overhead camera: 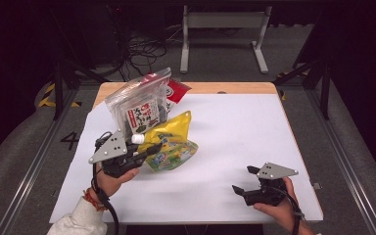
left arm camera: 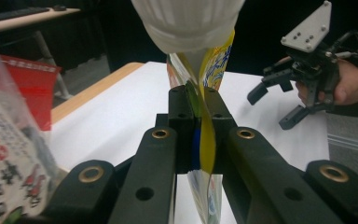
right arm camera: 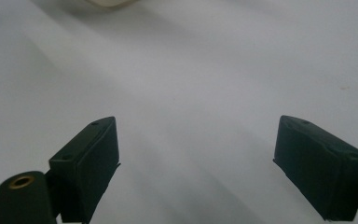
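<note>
Jaws of the left gripper (overhead camera: 149, 149) pinch the yellow spouted pouch (overhead camera: 172, 147) below its white cap (overhead camera: 137, 139). Its print is too blurred to read. The clear bag (overhead camera: 138, 105) perhaps carries Japanese lettering; the right gripper (overhead camera: 244, 180) stands spread wide, empty.

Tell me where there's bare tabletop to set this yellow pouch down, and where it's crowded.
The widest free patch is the white table right of the yellow pouch, running to the far and right edges. The near strip between the left gripper and the open right gripper is bare too. The far-left corner is crowded: the clear snack bag and red packet stand there.
</note>
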{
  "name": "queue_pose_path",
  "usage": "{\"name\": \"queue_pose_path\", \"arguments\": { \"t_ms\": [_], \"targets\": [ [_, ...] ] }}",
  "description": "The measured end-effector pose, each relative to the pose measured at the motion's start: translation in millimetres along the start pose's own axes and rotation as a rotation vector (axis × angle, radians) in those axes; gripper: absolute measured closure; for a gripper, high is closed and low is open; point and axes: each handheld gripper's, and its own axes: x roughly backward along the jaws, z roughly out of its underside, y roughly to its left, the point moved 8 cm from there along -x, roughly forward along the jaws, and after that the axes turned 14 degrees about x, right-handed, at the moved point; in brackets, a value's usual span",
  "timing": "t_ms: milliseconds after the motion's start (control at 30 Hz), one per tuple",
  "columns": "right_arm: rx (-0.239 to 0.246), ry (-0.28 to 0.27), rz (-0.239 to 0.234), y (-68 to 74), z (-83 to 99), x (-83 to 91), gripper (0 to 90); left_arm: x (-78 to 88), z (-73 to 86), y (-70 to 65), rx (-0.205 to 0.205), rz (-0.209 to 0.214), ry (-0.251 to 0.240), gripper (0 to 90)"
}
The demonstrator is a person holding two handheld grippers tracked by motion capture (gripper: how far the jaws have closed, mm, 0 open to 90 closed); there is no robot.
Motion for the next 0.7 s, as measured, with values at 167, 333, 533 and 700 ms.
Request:
{"name": "queue_pose_path", "arguments": {
  "t_ms": [167, 333, 533, 700],
  "targets": [
    [-0.006, 0.000, -0.005, 0.7, 0.3, -1.8, 13.8, 9.7, -7.7, 9.4, -0.006, -0.030, -0.020, 85.3],
    [-0.015, -0.005, -0.011, 0.9, 0.5, -2.0, 13.8, 17.8, -17.5, 18.0, -0.021, -0.059, -0.040, 85.3],
    [-0.015, -0.009, -0.021, 2.2, 0.8, -3.0, 13.8, 27.0, -22.6, 34.1, -0.046, -0.090, -0.022, 85.3],
    [-0.017, -0.004, -0.022, 2.5, 1.7, -4.7, 13.8, 29.6, -22.9, 44.6, -0.054, -0.084, -0.011, 85.3]
  ]
}}
